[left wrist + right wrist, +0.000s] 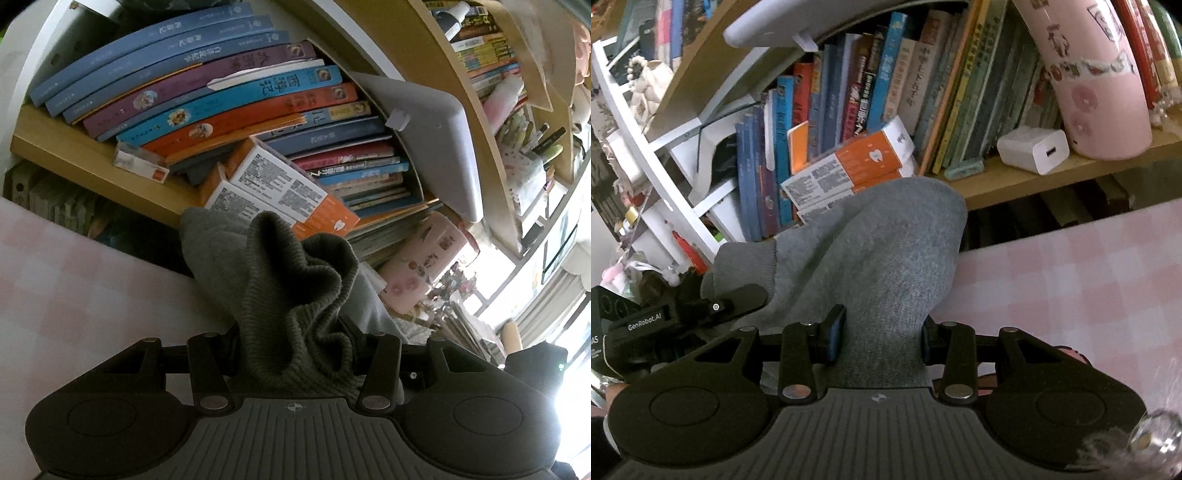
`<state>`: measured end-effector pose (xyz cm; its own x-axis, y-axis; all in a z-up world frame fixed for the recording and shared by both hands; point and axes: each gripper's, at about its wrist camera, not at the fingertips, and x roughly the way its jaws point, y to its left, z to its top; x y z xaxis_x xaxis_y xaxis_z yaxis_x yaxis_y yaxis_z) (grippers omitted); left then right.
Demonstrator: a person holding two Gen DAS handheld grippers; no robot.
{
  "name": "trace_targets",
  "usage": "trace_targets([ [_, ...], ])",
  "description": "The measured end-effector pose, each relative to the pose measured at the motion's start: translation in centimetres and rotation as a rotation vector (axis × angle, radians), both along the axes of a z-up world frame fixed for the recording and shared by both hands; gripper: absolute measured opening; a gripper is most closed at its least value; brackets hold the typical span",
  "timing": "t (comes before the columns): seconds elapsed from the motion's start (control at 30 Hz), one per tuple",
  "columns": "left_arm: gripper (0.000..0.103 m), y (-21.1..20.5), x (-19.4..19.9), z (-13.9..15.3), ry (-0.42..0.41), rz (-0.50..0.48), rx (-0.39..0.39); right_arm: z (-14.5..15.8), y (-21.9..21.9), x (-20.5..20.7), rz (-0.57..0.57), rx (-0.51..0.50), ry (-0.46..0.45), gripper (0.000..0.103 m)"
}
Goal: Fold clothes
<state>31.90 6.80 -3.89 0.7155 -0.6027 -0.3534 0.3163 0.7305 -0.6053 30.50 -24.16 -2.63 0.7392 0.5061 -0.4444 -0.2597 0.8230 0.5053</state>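
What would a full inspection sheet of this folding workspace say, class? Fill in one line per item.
Surface: pink checked cloth, bare where visible.
Job's things: grey garment bunched between both grippers, its ribbed cuff in the left one.
Clutter: orange-and-white boxes, white charger, pink canister on the wooden shelf.
Grippers: left gripper closed on the cuff; right gripper closed on the garment body.
Cables: one thin black cable by the white rack.
Surroundings: crowded books, bright window to one side.
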Motion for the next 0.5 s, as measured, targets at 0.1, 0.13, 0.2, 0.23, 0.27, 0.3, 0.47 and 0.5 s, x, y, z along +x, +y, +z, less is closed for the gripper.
trace_targets([
  [0.1, 0.056, 0.1, 0.1, -0.2, 0.023, 0.02, -0.006, -0.1, 0.0, -0.1, -0.013, -0.008, -0.002, 0.047],
  [0.13, 0.061, 0.2, -0.1, -0.3, 0.028, 0.033, -0.004, -0.1, 0.0, -0.2, -0.02, -0.015, -0.005, 0.053],
  [0.2, 0.071, 0.1, -0.7, 0.0, 0.015, 0.066, 0.026, 0.1, 0.1, -0.8, -0.046, -0.046, -0.03, 0.067],
  [0.23, 0.074, 0.1, -1.2, 0.3, -0.003, 0.081, 0.049, 0.2, 0.1, -1.2, -0.056, -0.063, -0.045, 0.07],
  [0.27, 0.074, 0.1, -1.8, 0.6, -0.022, 0.096, 0.072, 0.3, 0.0, -1.7, -0.06, -0.079, -0.059, 0.072],
  [0.3, 0.075, 0.1, -2.3, 0.9, -0.04, 0.112, 0.095, 0.5, -0.1, -2.1, -0.063, -0.094, -0.072, 0.072],
  [0.47, 0.079, -0.2, -6.1, 2.6, -0.129, 0.192, 0.164, 1.0, -0.5, -5.4, -0.1, -0.127, -0.122, 0.074],
  [0.5, 0.082, -0.6, -7.1, 2.8, -0.148, 0.206, 0.195, 1.1, -0.5, -6.2, -0.115, -0.142, -0.134, 0.074],
])
